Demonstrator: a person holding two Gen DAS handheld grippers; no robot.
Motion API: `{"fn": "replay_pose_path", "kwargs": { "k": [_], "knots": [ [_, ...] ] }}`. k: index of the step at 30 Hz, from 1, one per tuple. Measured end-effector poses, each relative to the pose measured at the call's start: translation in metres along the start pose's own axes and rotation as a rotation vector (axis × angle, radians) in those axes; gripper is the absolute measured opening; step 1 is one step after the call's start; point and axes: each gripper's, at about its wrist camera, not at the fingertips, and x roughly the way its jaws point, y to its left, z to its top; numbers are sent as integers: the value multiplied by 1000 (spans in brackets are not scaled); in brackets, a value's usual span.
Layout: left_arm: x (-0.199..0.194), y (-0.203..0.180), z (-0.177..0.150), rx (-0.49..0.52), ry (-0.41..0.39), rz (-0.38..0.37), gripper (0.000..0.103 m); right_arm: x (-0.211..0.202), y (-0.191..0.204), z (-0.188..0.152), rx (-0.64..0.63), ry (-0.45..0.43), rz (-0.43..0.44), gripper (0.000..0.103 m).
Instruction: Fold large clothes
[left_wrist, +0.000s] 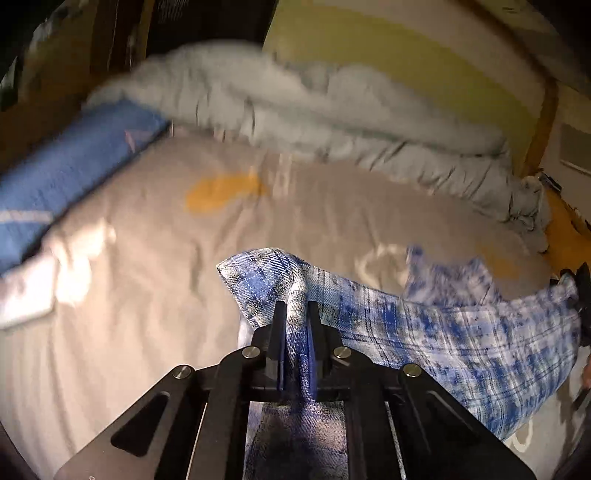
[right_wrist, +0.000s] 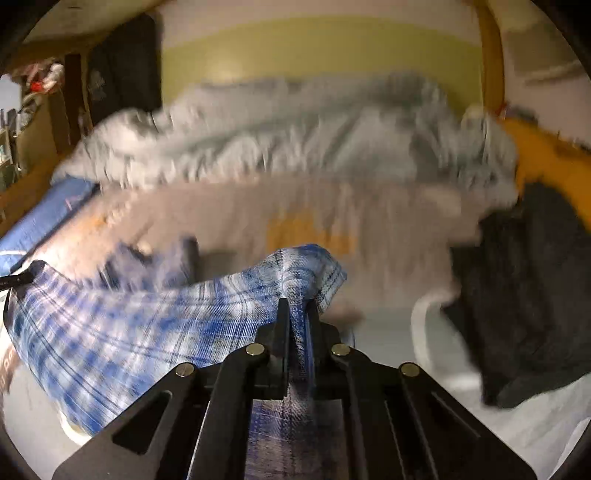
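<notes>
A blue and white plaid garment hangs stretched between my two grippers over a bed. In the left wrist view my left gripper is shut on a bunched corner of it, and the cloth runs off to the right, where the other gripper shows at the frame edge. In the right wrist view my right gripper is shut on the opposite corner of the plaid garment, which spreads away to the left. A fold of the cloth pokes up past each pair of fingers.
The bed has a beige sheet with orange marks. A rumpled grey duvet lies along its far side. A blue pillow sits at the left, and a dark garment lies at the right. An orange bed frame borders the far right.
</notes>
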Motion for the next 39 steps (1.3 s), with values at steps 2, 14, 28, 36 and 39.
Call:
{"fn": "replay_pose_path", "kwargs": {
  "k": [2, 14, 28, 36, 39],
  "knots": [
    [-4, -3, 4, 17, -24, 32, 10, -2, 6, 5, -46, -23, -41, 6],
    [30, -4, -20, 134, 61, 141, 46, 43, -49, -29, 195, 203, -186, 41],
    [-75, -71, -26, 210, -182, -30, 85, -49, 27, 12, 152, 44, 107, 83],
    [-110, -111, -52, 276, -251, -67, 92, -63, 66, -1, 99, 63, 173, 99],
    [-117, -111, -58, 263, -298, -62, 103, -69, 65, -5, 99, 48, 162, 102]
  ]
}}
